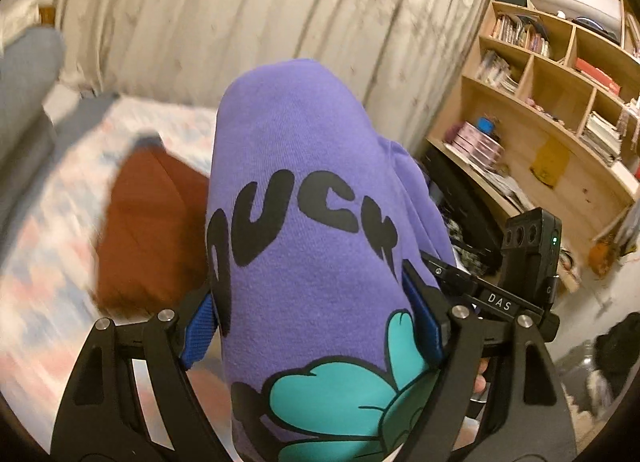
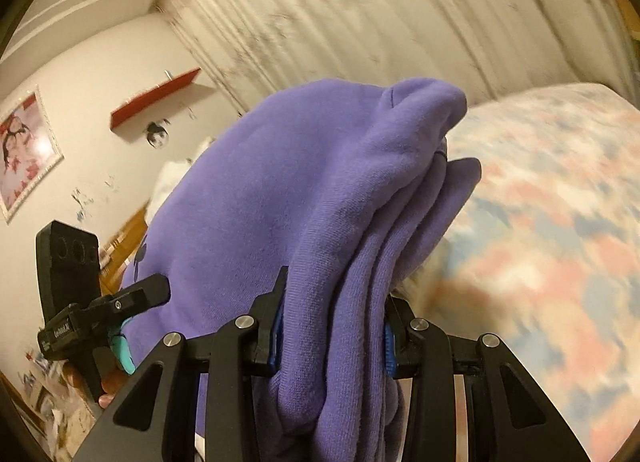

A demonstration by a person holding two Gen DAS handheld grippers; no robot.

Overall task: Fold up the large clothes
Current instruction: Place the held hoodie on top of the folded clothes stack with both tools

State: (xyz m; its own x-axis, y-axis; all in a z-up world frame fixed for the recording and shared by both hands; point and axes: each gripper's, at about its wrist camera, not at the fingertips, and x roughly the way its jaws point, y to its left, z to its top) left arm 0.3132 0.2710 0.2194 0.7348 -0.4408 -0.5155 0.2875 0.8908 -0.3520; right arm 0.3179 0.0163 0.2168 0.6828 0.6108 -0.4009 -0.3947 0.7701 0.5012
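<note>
One purple sweatshirt (image 1: 304, 198), already folded into a thick bundle, is held up in the air above the bed (image 1: 52, 238) rather than lying on it, and both tools have it. The left gripper (image 1: 316, 326) is clamped across the printed front, its blue pads (image 1: 200, 334) pressing the cloth from either side near the black lettering and the teal cartoon shape. The right gripper (image 2: 332, 336) is clamped on the stacked folded edges, where several layers of the same sweatshirt (image 2: 280, 198) bulge between its jaws. The main risk, as I judge it, is that the bundle is thick and soft: if either grip loosens or the two tools move apart, the inner layers could slide out and the fold would open, most likely at the loose cuff-like end sticking out beyond the right gripper. Setting it down too fast on the patterned bedcover could also roll the top layer back. Both views are blurred, so the bundle may be swinging. Counted: one purple sweatshirt, two grippers, and one folded rust-brown garment (image 1: 148, 222) lying on the bed toward its far edge, apart from the held bundle.
</note>
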